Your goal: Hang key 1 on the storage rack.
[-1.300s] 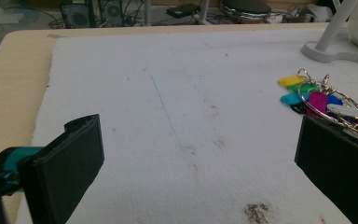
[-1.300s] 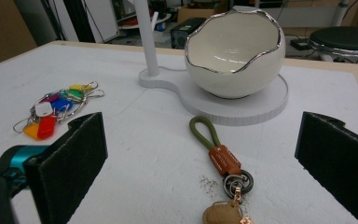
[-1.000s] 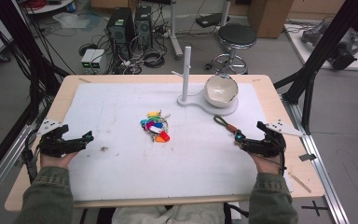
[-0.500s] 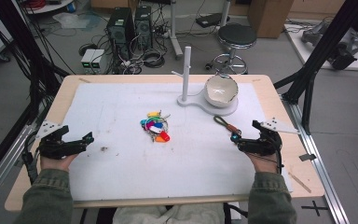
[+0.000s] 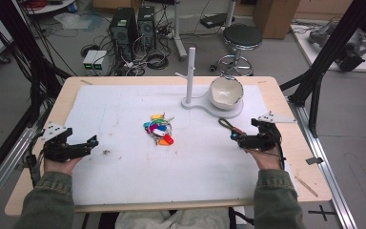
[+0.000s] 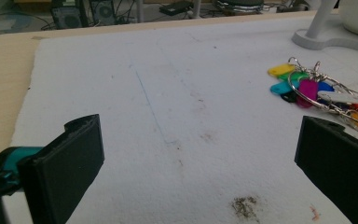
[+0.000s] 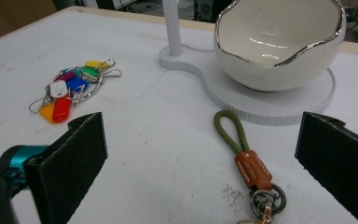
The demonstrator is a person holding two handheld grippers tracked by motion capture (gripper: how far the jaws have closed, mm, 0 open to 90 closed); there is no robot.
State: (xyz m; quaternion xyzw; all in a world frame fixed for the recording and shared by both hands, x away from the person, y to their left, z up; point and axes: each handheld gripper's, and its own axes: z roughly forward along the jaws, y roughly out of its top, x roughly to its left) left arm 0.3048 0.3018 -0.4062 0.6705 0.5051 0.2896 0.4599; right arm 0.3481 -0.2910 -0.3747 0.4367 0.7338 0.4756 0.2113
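A bunch of coloured key tags [image 5: 158, 130] on metal rings lies mid-table; it is also at the right of the left gripper view [image 6: 317, 91] and at the left of the right gripper view [image 7: 72, 88]. A green loop strap [image 5: 227, 125] with a brown leather tab and a metal ring lies just ahead of my right gripper [image 5: 236, 139], between its wide-apart jaws [image 7: 242, 149]. My right gripper [image 7: 200, 172] is open and holds nothing. Near the table's left edge my left gripper [image 5: 90, 142] is open over bare mat [image 6: 200, 177], well left of the key tags.
A white bowl [image 5: 226, 93] with a silver rim sits on a white stand base [image 7: 270, 109] with an upright post [image 5: 190, 71] at the back right. A white mat [image 5: 124, 109] covers the wooden table. A small dirt smudge [image 6: 244, 207] lies near the left gripper.
My right gripper has shifted a little to the left, closer to the green strap. The left gripper has barely moved.
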